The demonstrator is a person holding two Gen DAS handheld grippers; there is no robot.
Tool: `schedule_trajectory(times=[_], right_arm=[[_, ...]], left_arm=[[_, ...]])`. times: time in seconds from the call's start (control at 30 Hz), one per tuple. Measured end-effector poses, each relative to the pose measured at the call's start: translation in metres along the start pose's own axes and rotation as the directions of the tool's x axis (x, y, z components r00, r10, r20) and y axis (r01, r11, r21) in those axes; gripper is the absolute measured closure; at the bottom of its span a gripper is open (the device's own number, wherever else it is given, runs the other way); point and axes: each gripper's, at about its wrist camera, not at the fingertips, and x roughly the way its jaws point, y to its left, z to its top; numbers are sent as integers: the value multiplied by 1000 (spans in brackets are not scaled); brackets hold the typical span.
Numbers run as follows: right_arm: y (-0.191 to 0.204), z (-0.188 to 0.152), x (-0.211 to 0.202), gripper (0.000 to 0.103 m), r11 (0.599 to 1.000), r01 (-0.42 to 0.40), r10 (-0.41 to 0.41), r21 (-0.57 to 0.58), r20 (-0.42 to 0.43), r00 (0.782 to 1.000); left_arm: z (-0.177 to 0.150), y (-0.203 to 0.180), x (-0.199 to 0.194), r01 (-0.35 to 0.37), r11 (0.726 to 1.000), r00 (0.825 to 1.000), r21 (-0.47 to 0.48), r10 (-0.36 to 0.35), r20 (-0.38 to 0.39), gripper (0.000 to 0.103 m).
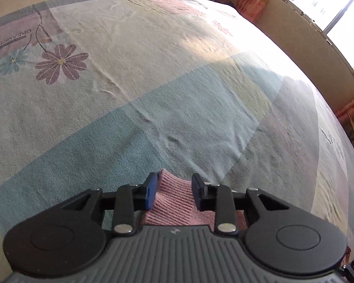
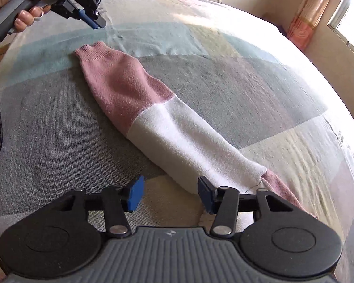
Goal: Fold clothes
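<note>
Sleeve flat mid-bed, both claws parted

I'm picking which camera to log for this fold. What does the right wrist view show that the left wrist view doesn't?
Only the right wrist view shows the whole sleeve, pink then white, lying flat, plus the left gripper above its cuff, a hand holding it, and the open right gripper.

Only the left wrist view shows the flower print and the cuff's ribbing between its open fingers.

Both show the bedspread, curtain and window.
</note>
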Motion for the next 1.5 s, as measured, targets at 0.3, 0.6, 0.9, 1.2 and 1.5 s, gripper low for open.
schedule_trajectory(times=[0.3,0.6,0.9,1.2,1.5], right_arm=[[-84,38,39,46,996,77,-77,-44,-5,997],[-111,23,96,46,968,-165,140,-187,-140,980],[-120,38,105,63,906,-363,299,-216,-280,912],[-116,53,96,95,929,-198,147,-312,-181,973],[-154,71,78,93,977,-205,202,-54,-66,977]], left_arm=[[-25,-32,1,-1,975,995,223,23,-98,38],[-50,-73,4,74,904,987,420,-6,-160,31],[-62,-91,10,111,873,981,475,-18,-196,28],[-68,-102,12,115,856,979,503,-13,-202,28],[-63,-98,10,88,865,984,494,3,-181,28]])
